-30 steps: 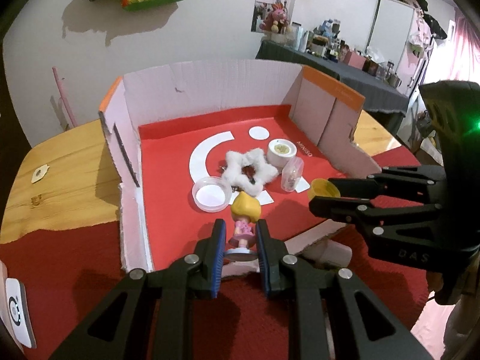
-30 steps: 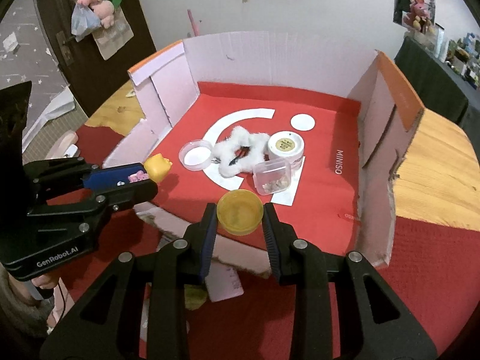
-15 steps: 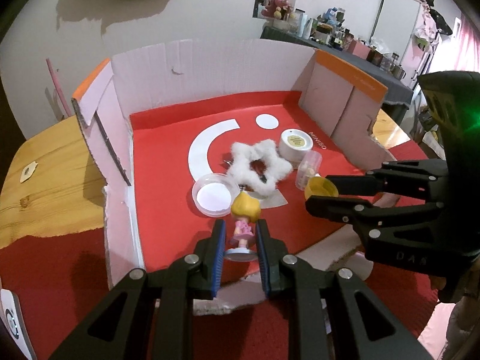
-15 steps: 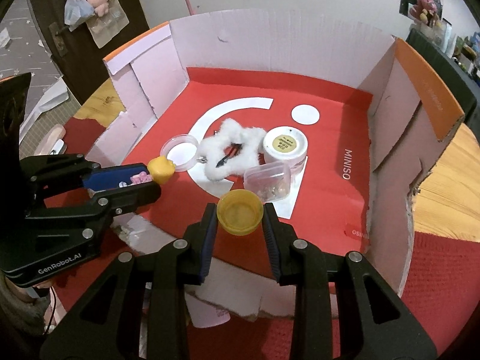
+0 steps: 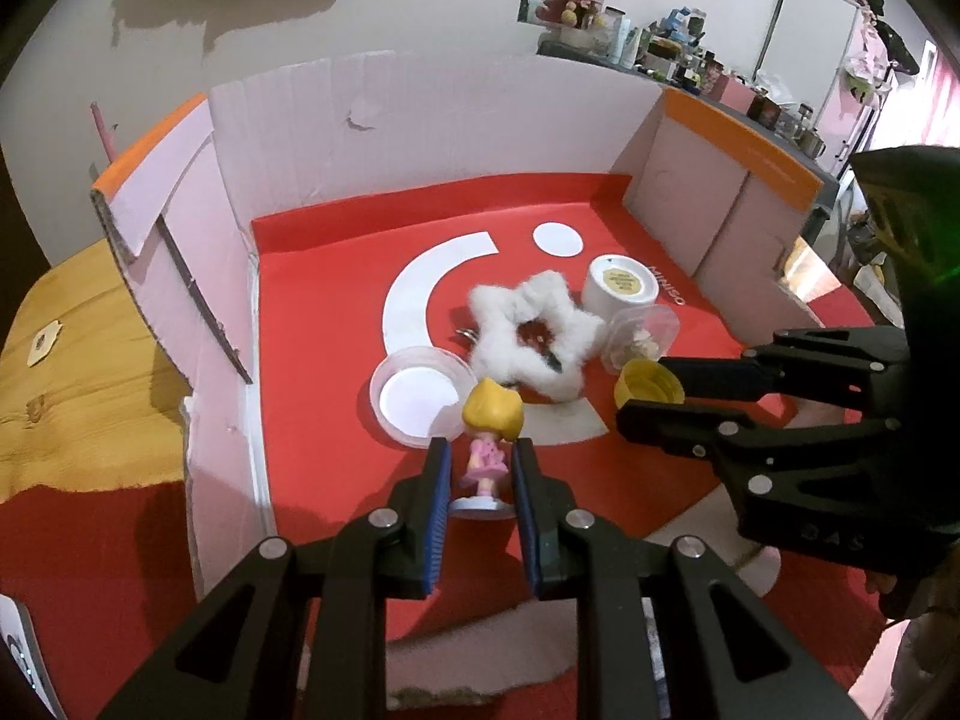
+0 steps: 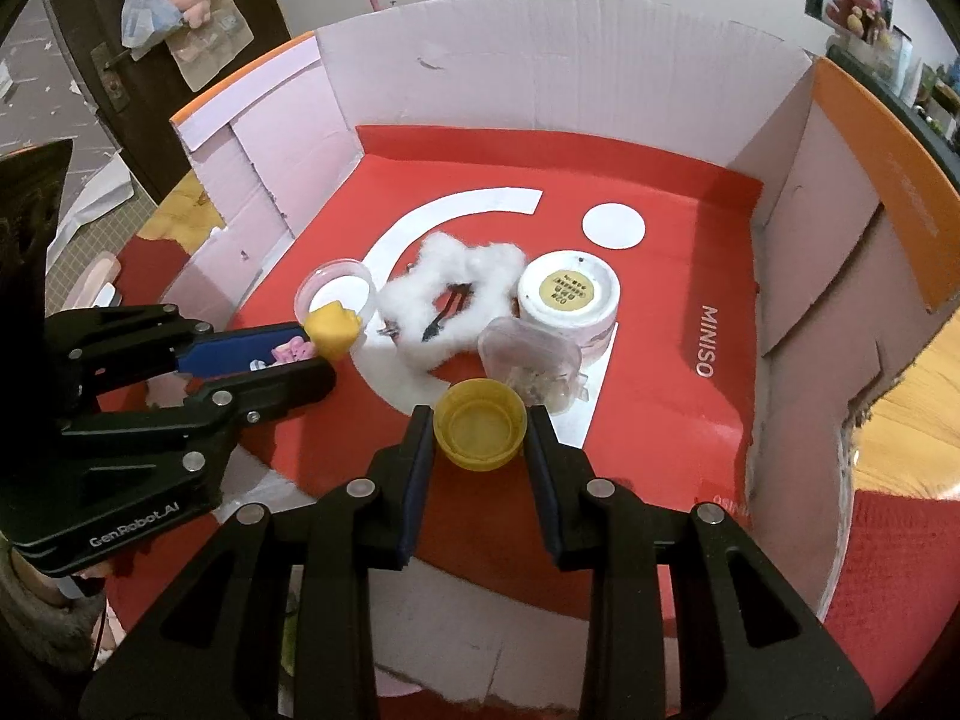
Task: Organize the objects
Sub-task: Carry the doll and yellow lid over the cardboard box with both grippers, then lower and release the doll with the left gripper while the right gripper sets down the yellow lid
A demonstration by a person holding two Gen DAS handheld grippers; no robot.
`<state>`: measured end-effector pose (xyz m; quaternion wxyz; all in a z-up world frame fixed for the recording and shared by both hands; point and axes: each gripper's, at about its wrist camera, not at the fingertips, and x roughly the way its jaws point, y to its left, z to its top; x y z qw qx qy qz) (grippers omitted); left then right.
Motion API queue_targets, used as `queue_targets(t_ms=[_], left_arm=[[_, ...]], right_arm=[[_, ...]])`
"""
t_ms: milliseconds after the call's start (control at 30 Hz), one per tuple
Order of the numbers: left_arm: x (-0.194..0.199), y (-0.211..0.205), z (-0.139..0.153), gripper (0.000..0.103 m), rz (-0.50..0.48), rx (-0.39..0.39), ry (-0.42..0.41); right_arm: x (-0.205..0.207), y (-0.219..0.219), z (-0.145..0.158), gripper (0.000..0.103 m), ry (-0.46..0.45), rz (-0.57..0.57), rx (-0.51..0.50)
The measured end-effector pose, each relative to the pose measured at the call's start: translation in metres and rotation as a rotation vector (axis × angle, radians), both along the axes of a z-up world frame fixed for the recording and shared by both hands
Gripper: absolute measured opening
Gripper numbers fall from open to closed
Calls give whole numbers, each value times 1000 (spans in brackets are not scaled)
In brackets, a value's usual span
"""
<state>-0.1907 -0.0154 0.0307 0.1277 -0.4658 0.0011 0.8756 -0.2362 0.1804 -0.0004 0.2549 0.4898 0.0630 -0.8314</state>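
My left gripper point(image 5: 478, 461) is shut on a small doll figurine point(image 5: 487, 450) with yellow hair, a pink dress and a white base. It hangs over the near part of the red floor of an open cardboard box point(image 5: 420, 138). My right gripper point(image 6: 480, 427) is shut on a yellow bottle cap point(image 6: 480, 432), held hollow side up, just right of the doll. In the right wrist view the left gripper point(image 6: 312, 360) shows at the left with the figurine point(image 6: 327, 333) in it; in the left wrist view the right gripper point(image 5: 624, 390) shows with the cap point(image 5: 648, 381).
Inside the box lie a clear round lid point(image 5: 420, 397), a white fluffy star scrunchie point(image 5: 534, 339), a white round jar point(image 5: 621, 288) and a small clear container point(image 5: 642, 339). The box's walls point(image 6: 864, 240) stand on three sides, the near one torn low. The box stands on a wooden table point(image 5: 66, 372) with red cloth point(image 6: 900, 564).
Both grippers have moved forward and lower into the box, each still holding its object. The box contents now look closer and larger.
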Motion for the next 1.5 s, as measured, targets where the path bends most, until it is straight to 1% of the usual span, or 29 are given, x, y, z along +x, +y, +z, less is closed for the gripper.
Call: queue_targets(t_ms=[300,567,833,1300,1500], left_arm=[[-12,-3,-3,21,24,2,-3],[-17,-8,-2,21,48,2,0],[-14,-4,-4,21,50,-44,12],[-17,-7,-4,21,62,-19,3],[-17,-6,-5,22,62,-22,3]], right_arm=[[-12,5,-1,29,12,-32,2],[-11,8,0,29,43,-56,54],[-11,12,0,29,41,-57,47],[-10,8,0,29,44,-52,48],[-8,6,0,29,45,-53,47]])
